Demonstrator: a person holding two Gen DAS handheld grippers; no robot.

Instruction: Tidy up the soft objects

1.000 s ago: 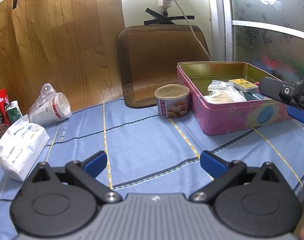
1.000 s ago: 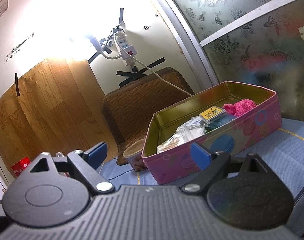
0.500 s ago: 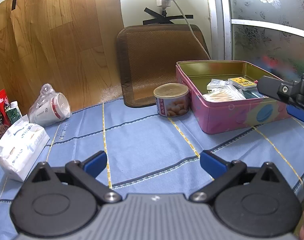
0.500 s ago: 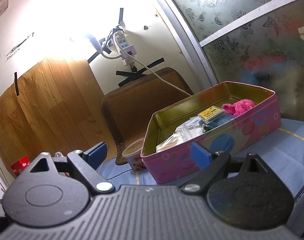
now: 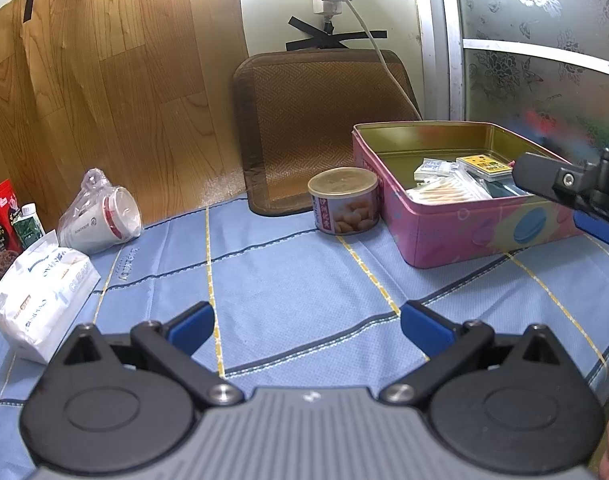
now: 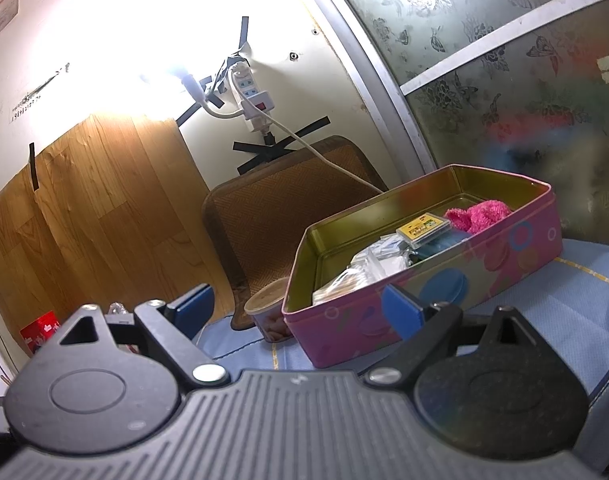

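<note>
An open pink tin box (image 5: 460, 236) stands on the blue cloth at the right; it also shows in the right wrist view (image 6: 444, 284). Inside lie a fluffy pink cloth (image 6: 478, 216), a yellow card pack (image 6: 422, 229), cotton swabs (image 5: 444, 194) and small packets. A white tissue pack (image 5: 44, 292) lies at the far left. My left gripper (image 5: 306, 328) is open and empty above the cloth. My right gripper (image 6: 300, 308) is open and empty in front of the box; part of it shows at the right edge of the left wrist view (image 5: 572, 188).
A round can (image 5: 344, 206) stands left of the box. A bagged paper cup (image 5: 100, 220) and a red packet (image 5: 0, 224) lie at the left. A brown woven mat (image 5: 324, 128) leans on the wall, with a power strip cable (image 5: 368, 36) hanging above it.
Both views have shifted only slightly; the box sits a little lower and nearer in the left wrist view. Both grippers stay open and empty.
</note>
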